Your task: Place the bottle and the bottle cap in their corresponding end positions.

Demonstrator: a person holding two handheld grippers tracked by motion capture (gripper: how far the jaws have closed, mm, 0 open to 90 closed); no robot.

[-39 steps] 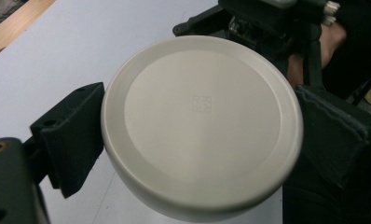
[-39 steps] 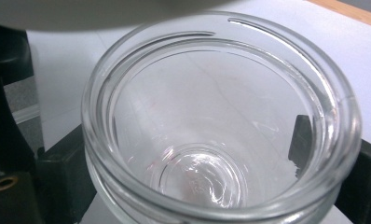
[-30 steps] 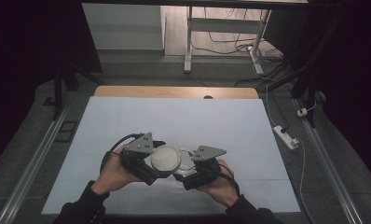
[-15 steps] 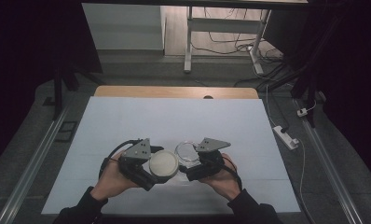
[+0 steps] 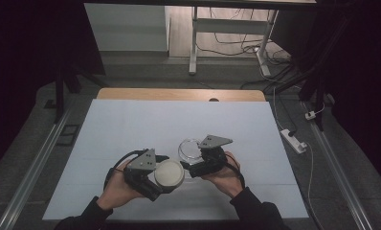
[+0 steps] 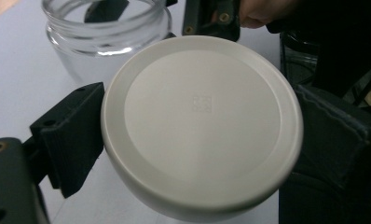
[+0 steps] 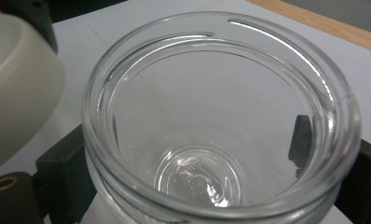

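A round white lid (image 5: 168,175) sits clamped between the jaws of my left gripper (image 5: 165,179), near the front of the table. In the left gripper view the lid (image 6: 200,121) lies flat-side up between both black jaws. Just to its right and a little farther back stands an empty clear glass jar (image 5: 186,143), uncapped. My right gripper (image 5: 192,160) is shut on it. In the right gripper view I look down into the jar's open mouth (image 7: 221,116), jaws on both sides, with the lid (image 7: 16,84) off to the left, apart from the rim.
A white sheet (image 5: 131,124) covers the table, with a wooden edge (image 5: 179,94) at the back. A white power strip (image 5: 294,140) lies on the floor at the right. A desk frame leg (image 5: 193,43) and cables stand beyond the table.
The lid, which sat at the jar's mouth a second ago, has come away. My left gripper carried it down and left, while the jar moved slightly right and back.
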